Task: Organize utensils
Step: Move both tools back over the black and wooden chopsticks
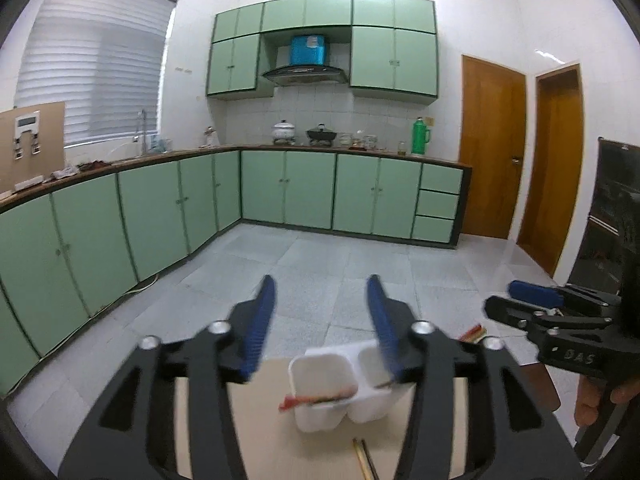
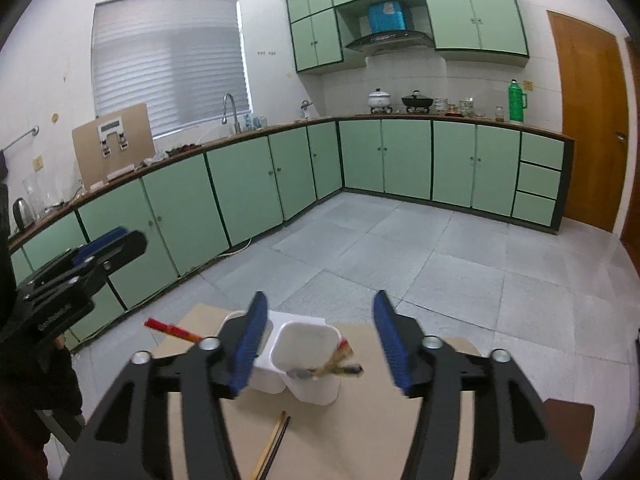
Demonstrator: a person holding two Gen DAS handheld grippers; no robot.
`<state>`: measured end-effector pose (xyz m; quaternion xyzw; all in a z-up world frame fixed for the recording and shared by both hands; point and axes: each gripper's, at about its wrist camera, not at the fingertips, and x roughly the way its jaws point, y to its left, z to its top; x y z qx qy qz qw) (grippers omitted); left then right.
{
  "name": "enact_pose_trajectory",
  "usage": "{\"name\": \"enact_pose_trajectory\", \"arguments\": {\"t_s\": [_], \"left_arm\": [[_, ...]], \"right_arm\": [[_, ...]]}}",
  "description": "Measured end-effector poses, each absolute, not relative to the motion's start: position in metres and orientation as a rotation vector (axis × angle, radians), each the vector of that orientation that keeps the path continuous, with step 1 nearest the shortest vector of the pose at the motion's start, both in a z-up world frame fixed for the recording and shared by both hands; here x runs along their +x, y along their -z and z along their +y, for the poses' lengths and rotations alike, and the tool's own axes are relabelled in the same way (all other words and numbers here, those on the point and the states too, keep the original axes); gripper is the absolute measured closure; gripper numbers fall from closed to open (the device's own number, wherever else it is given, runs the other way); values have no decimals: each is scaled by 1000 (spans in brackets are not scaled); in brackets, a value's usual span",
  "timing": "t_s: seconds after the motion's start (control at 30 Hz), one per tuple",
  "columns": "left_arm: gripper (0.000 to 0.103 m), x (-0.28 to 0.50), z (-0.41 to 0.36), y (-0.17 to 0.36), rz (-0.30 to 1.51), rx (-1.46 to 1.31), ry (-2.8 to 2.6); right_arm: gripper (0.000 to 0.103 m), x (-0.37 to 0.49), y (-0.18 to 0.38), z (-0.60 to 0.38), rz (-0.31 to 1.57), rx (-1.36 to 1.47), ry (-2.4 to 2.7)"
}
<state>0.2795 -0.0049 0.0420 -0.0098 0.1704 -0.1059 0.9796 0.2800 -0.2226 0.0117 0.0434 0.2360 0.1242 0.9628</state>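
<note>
Two white plastic cups stand side by side on a beige table (image 1: pixel 272 420). From the nearer cup (image 1: pixel 320 384) a red-wrapped pair of chopsticks (image 1: pixel 316 400) sticks out. The other cup (image 1: pixel 374 376) is partly hidden by a finger. Loose chopsticks (image 1: pixel 362 460) lie on the table in front. My left gripper (image 1: pixel 321 284) hovers open and empty above the cups. In the right wrist view, my right gripper (image 2: pixel 320 298) is also open and empty over the cups (image 2: pixel 308 364). Wrapped utensils (image 2: pixel 340 364) lean out of the right cup, and red-wrapped chopsticks (image 2: pixel 172 330) poke out to the left.
The table's far edge drops to a grey tiled floor (image 1: pixel 320 264). Green cabinets (image 1: pixel 288 188) line the walls, with wooden doors (image 1: pixel 492 148) at the right. A hand (image 1: pixel 600 396) holds the right gripper (image 1: pixel 504 300). The left gripper (image 2: pixel 120 240) shows at that view's left.
</note>
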Motion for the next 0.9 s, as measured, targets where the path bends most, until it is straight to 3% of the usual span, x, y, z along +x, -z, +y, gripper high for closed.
{"name": "enact_pose_trajectory", "arguments": {"t_s": [0.07, 0.37, 0.9], "left_arm": [[39, 264, 0, -39, 342, -38, 208], [25, 197, 4, 8, 427, -22, 203], [23, 137, 20, 120, 711, 25, 174]], "right_arm": [[37, 268, -8, -227, 470, 91, -242], [9, 197, 35, -227, 478, 77, -211], [8, 129, 143, -202, 714, 119, -177]]}}
